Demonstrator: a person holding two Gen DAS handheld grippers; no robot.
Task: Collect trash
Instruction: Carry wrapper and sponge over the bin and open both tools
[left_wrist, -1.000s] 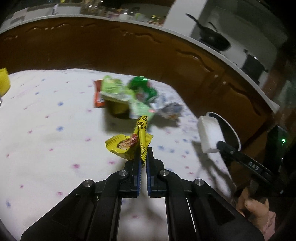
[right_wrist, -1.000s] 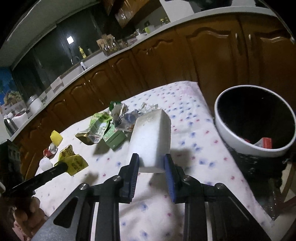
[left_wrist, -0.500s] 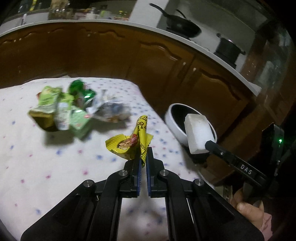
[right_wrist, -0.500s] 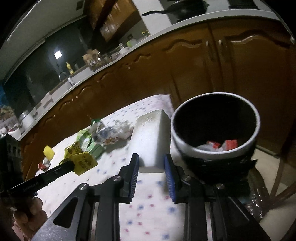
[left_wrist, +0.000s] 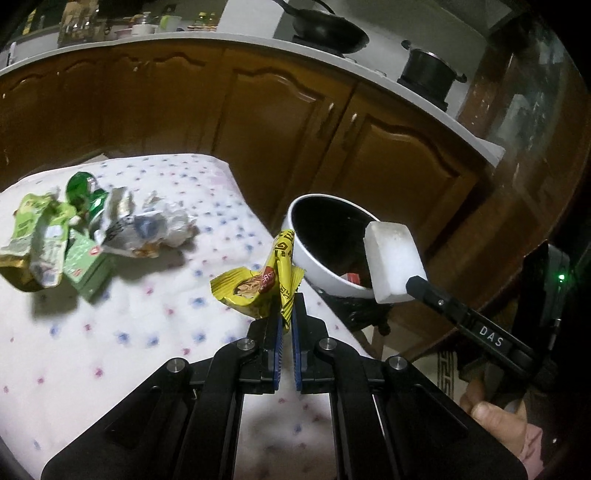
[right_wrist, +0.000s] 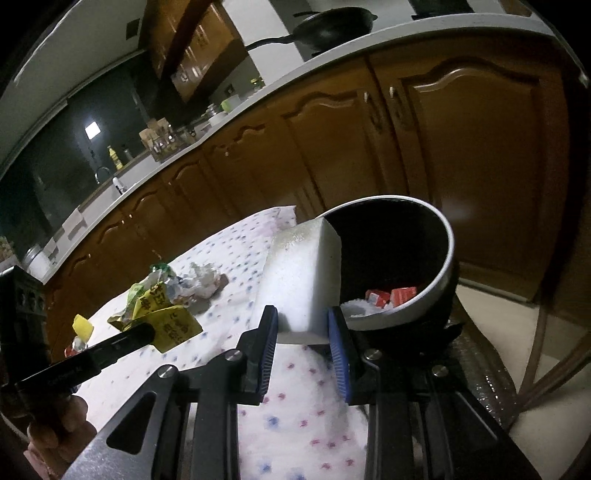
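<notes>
Left wrist view, left gripper (left_wrist: 286, 314) pinching a yellow wrapper (left_wrist: 258, 288) above the table (left_wrist: 110, 350), right gripper (right_wrist: 303, 328) clamping a white foam block (right_wrist: 303, 280) beside the bin (right_wrist: 443, 273), more wrappers (left_wrist: 74, 240) on the cloth.

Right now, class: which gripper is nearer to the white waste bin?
Right. The right gripper holds its white foam block at the waste bin rim; the left gripper, with the yellow wrapper, sits back over the table.

Dim kitchen, lit from overhead; tablecloth (left_wrist: 110, 332) motion-blurred, soft shadows beneath wrappers (left_wrist: 74, 240), dark fisheye-warped edges.
</notes>
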